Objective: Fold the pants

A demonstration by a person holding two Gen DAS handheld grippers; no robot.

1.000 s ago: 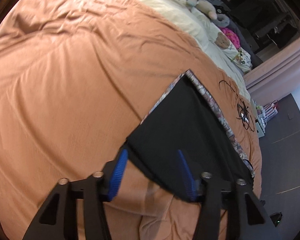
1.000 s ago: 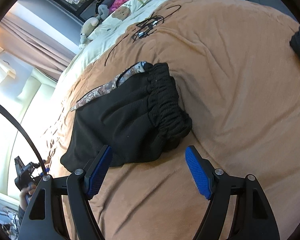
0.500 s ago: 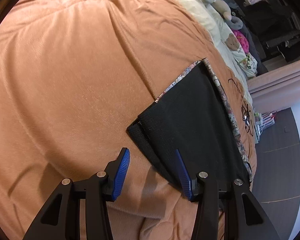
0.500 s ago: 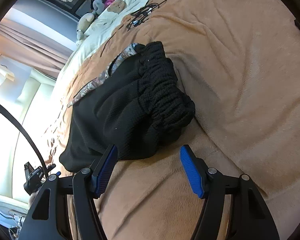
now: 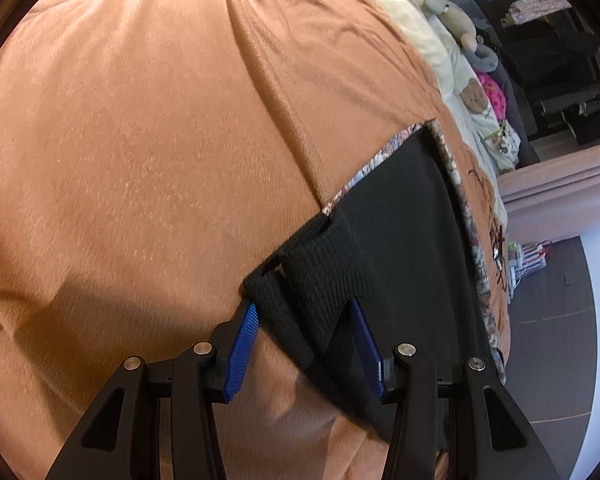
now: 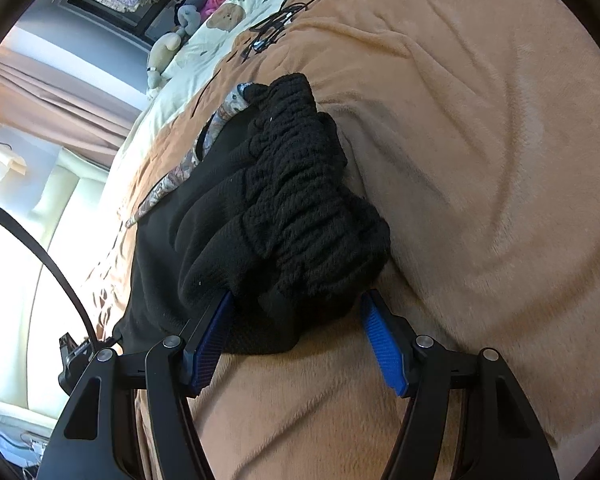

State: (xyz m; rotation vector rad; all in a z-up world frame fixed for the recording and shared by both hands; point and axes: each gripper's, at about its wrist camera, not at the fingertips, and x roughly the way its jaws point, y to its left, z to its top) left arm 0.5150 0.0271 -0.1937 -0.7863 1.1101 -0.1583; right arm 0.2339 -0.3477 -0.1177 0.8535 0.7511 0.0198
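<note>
Your left gripper [image 5: 304, 344] straddles the pants [image 5: 404, 248] hem, jaws spread, not pinching. Right gripper [image 6: 296, 340] just narrowed, jaws around the waistband [image 6: 308, 208], pads clear.

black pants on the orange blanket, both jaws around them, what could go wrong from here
1. The left gripper straddles only the stacked cuffs of the black knit pants; closing may catch one layer.
2. The right gripper faces the bunched waistband; a partial pinch could slip.
3. Either could snag the orange fleece blanket.

Bed [image 5: 140, 140] under orange-brown blanket; cream headboard [image 6: 60, 200]; pink curtains [image 5: 560, 184]; dark grey floor [image 5: 548, 340]; bright window light.
</note>
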